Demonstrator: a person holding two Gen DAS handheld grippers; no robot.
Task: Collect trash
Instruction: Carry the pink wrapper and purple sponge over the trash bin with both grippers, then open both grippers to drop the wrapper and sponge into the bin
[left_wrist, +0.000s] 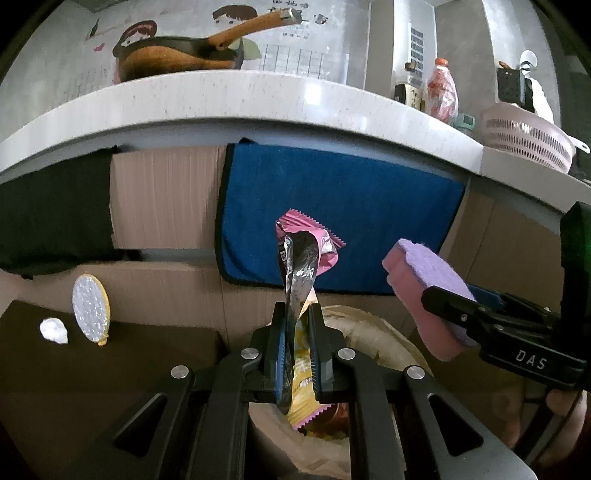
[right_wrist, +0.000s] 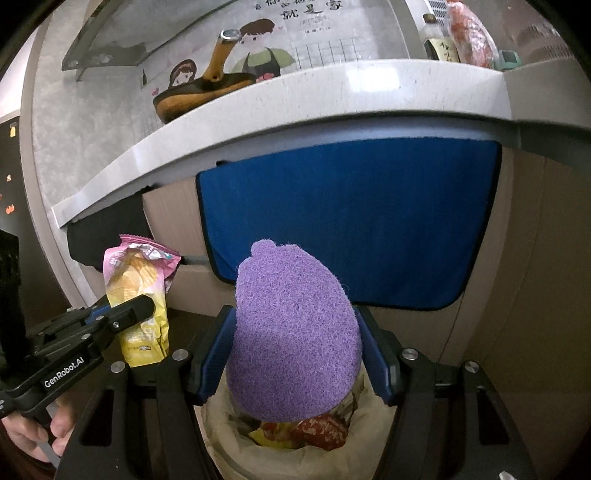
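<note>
A blue towel (right_wrist: 347, 221) hangs from the white countertop (right_wrist: 295, 99). Below it stands the lined trash bin (right_wrist: 221, 428), already with wrappers inside. Above the bin, the right gripper (right_wrist: 295, 354) is clamped on a purple sponge (right_wrist: 295, 332). Beside it, the left gripper (left_wrist: 297, 350) pinches a pink-yellow chip bag (left_wrist: 301, 266).

above: countertop edge (right_wrist: 332, 96) overhangs | ahead: blue towel (right_wrist: 351, 221) wall | below: bin (right_wrist: 221, 424) mouth open
</note>
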